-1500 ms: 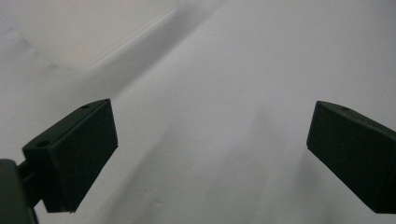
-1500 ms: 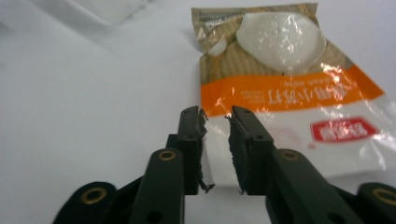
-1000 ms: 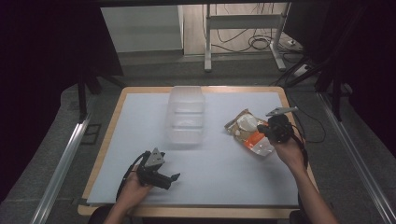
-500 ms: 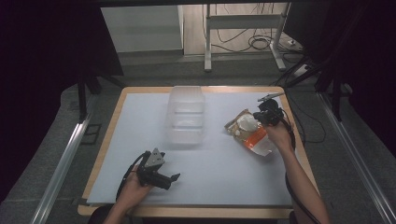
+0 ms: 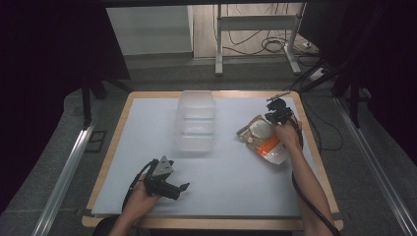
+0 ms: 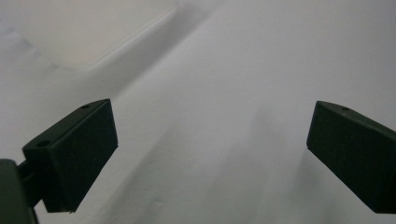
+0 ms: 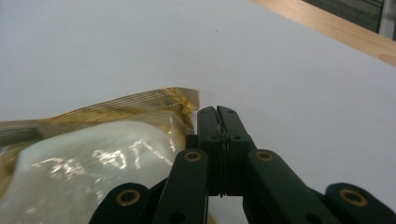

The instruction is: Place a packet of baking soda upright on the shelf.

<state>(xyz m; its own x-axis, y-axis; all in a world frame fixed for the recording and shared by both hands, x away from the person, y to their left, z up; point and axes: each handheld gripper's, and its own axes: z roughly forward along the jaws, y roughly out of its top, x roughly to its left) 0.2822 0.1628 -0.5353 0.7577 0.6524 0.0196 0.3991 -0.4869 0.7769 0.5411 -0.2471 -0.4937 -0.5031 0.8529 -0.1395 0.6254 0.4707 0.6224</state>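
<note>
The food packet (image 7: pixel 93 154) runs off the left and bottom edges of the right gripper view — its printing is too blurred to read. In the high view, the right hand-held gripper (image 5: pixel 278 111) is too small to make out its jaws. The clear container (image 6: pixel 70 32) in the left gripper view is a blur, cut off at the top — its contents can't be told.

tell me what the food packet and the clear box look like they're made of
Food packet: seemingly thin glossy plastic film, given the bright glare streaks and its crimped, gold-tinted sealed edge.
Clear box: probably rigid see-through plastic, slightly frosted; the white table shows through its walls.
</note>
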